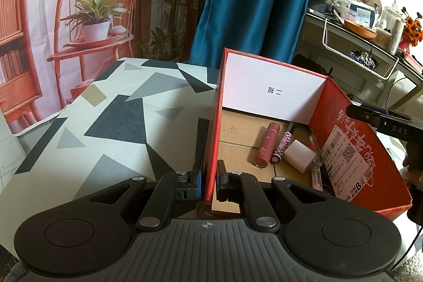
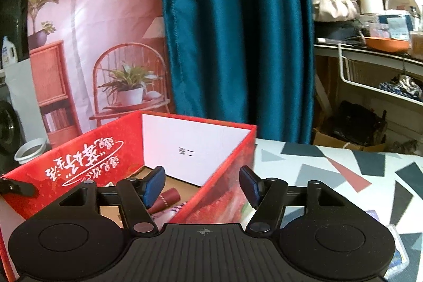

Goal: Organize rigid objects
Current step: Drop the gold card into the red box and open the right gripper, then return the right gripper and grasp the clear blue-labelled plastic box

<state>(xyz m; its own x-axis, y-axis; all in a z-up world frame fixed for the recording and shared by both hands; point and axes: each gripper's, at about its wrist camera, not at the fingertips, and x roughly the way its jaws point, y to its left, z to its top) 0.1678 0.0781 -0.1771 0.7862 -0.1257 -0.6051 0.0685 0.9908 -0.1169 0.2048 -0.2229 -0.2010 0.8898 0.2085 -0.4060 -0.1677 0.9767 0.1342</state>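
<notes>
Left hand-held gripper (image 1: 208, 183) clamps the near wall of the red box (image 1: 354, 139). Ahead of it inside lie a pink tube (image 1: 265, 146), patterned tube (image 1: 281, 148) and white block (image 1: 300, 153): partly organized. Right hand-held gripper (image 2: 202, 188) straddles the box's right wall, jaws apart, empty. A blue-edged item (image 2: 396, 255) remains on the counter (image 2: 330, 176) to its right.

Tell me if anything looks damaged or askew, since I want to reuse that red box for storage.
The red box has a frayed, torn near-left corner just behind where the left gripper clamps its wall. Inside, the pink tube and white block lie loosely jumbled.
</notes>
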